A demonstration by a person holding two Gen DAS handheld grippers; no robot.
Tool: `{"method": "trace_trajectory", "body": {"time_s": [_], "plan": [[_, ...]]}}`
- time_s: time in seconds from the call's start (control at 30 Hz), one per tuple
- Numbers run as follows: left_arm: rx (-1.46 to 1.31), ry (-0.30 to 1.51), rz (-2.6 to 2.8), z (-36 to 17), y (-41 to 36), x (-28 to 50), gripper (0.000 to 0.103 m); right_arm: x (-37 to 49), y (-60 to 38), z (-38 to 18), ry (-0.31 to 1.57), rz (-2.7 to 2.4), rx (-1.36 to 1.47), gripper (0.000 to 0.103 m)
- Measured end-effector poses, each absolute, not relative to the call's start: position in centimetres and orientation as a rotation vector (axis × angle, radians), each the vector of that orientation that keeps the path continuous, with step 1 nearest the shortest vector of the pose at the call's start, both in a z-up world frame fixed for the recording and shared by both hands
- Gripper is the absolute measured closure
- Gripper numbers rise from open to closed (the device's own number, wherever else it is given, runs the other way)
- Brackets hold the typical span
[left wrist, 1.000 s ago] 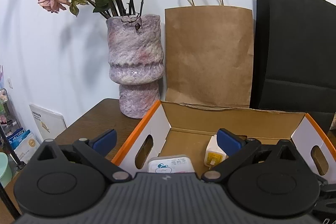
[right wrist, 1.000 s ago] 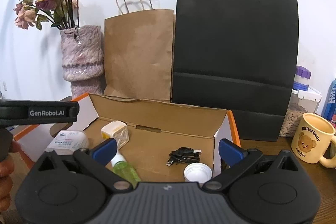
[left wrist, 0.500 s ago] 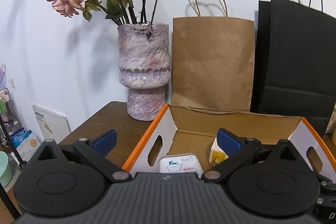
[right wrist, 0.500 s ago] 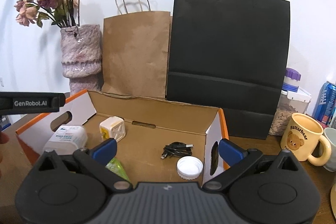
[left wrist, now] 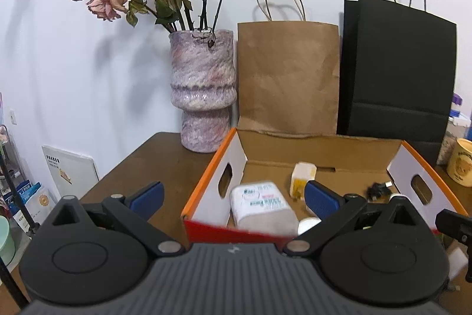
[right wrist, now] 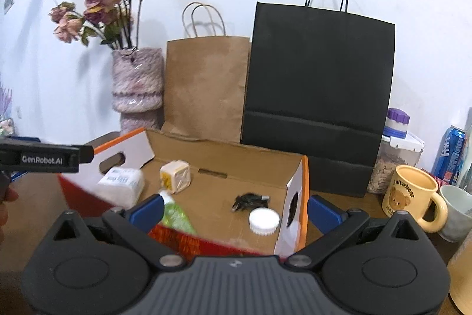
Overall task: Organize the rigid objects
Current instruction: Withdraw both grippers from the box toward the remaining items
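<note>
An open cardboard box (left wrist: 321,139) with orange edges and white end walls sits on the wooden table. Inside it lie a white tissue pack (left wrist: 259,205), a white and yellow plug adapter (left wrist: 302,179), a black cable (left wrist: 377,191) and a white lid (left wrist: 308,225). The right wrist view shows the same box (right wrist: 236,155) with the tissue pack (right wrist: 122,183), adapter (right wrist: 175,176), a green bottle (right wrist: 175,214), the cable (right wrist: 249,200) and the lid (right wrist: 264,220). My left gripper (left wrist: 233,197) hangs open before the box's left end. My right gripper (right wrist: 236,211) is open over the near wall, holding nothing.
Behind the box stand a mottled purple vase (left wrist: 203,96) of dried roses, a brown paper bag (left wrist: 287,78) and a black paper bag (right wrist: 318,96). To the right are a yellow bear mug (right wrist: 413,197), a lidded jar (right wrist: 395,155), a blue can (right wrist: 452,149) and a white cup (right wrist: 455,211).
Both grippers have drawn back and risen from the box, so its red near wall now shows. Both stayed open and the box's contents have not moved.
</note>
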State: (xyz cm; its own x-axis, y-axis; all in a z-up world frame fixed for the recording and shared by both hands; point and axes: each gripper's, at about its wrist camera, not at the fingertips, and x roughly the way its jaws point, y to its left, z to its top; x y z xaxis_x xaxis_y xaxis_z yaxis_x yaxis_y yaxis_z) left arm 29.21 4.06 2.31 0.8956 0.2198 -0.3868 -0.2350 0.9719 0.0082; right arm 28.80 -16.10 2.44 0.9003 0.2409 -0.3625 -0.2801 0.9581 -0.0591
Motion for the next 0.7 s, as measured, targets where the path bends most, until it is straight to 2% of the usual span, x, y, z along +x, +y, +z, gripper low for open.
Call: {"method": "trace_trajectory", "body": {"time_s": [0.7], "plan": [[0.03, 0.503, 0.135, -1.4, 4.0, 21.9, 0.0, 20.4, -17.8, -2.2, 0.492, 0.358, -0.193, 0.0]]}}
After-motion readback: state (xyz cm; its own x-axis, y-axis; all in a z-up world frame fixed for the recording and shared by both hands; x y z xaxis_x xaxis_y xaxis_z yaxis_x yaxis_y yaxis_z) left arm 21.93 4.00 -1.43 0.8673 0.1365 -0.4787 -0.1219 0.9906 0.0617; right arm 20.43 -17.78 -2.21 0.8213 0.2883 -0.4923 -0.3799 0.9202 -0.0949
